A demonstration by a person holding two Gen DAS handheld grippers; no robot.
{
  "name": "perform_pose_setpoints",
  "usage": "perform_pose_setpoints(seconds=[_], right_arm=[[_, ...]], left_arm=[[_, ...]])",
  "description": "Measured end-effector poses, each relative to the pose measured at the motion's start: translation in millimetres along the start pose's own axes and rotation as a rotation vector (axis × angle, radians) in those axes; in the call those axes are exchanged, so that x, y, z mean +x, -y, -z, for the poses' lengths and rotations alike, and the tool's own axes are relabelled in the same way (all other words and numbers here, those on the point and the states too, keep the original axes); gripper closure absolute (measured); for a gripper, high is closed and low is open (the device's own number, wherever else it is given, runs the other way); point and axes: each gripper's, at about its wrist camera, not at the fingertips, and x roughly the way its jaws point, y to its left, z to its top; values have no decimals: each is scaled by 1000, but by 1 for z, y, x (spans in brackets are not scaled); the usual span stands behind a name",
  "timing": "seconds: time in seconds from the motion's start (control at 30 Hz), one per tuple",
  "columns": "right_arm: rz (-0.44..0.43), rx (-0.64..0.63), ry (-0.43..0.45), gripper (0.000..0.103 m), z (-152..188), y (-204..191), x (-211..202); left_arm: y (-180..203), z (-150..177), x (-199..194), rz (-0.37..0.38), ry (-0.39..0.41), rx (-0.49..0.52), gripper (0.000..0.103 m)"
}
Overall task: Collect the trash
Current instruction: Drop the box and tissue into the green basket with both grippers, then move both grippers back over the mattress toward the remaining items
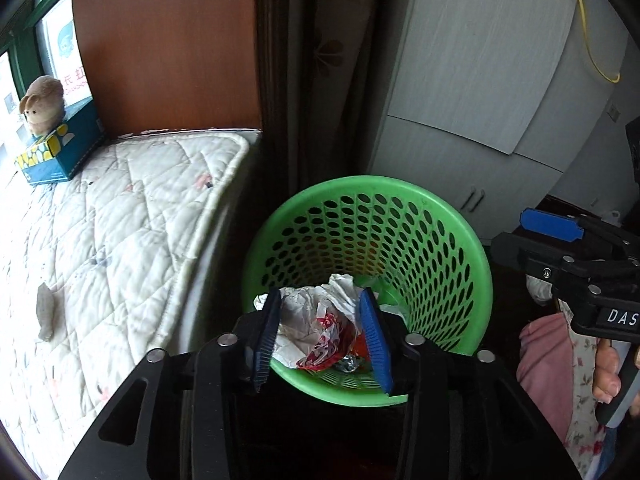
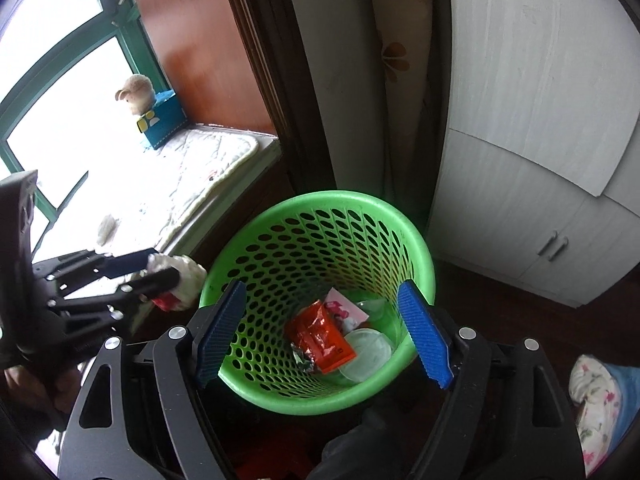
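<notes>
- Left gripper (image 1: pixel 320 334) holds a crumpled wad of paper and plastic wrapper (image 1: pixel 320 320) between its blue pads, just above the near rim of the green basket (image 1: pixel 460 240); whether the pads press firmly or have begun to slacken cannot be told.
- Right gripper (image 2: pixel 326 336) hangs over the basket mouth with its jaws spread wide and nothing between them.
- Collected so far: an orange packet (image 2: pixel 320 336), a pink-printed wrapper (image 2: pixel 344 310), a bit of foil (image 2: pixel 302 356) and a round clear lid (image 2: pixel 366 348) lie on the basket floor.
- Step in hand, by judgement: dropping the wad into the basket; it is not yet inside.
- Possibly left: one small grey-brown scrap (image 1: pixel 46 316) lies on the quilted mattress (image 1: pixel 140 220), well apart from the basket; what it is cannot be told.
- Not trash, by judgement: the plush toy (image 1: pixel 42 104) on the tissue box (image 1: pixel 60 152) at the mattress corner.
- Progress estimate: well advanced, with one drop pending and perhaps one more pickup.
</notes>
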Motion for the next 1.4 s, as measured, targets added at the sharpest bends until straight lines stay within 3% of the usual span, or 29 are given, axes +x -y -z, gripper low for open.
perform_pose_setpoints(seconds=[0.17, 0.33, 0.7, 0.97, 1.4], right_arm=[[-6, 3, -2, 25, 0, 1, -1], [-15, 1, -8, 25, 2, -3, -1], [-62, -35, -10, 18, 1, -34, 5], [-111, -93, -21, 16, -7, -72, 14], [-176, -190, -55, 15, -15, -138, 36]], left_arm=[[4, 3, 1, 10, 4, -4, 44], [-4, 7, -6, 8, 11, -23, 43], [-50, 24, -41, -104, 51, -109, 32], [-100, 41, -75, -222, 107, -207, 21], [-217, 81, -118, -460, 136, -410, 20]])
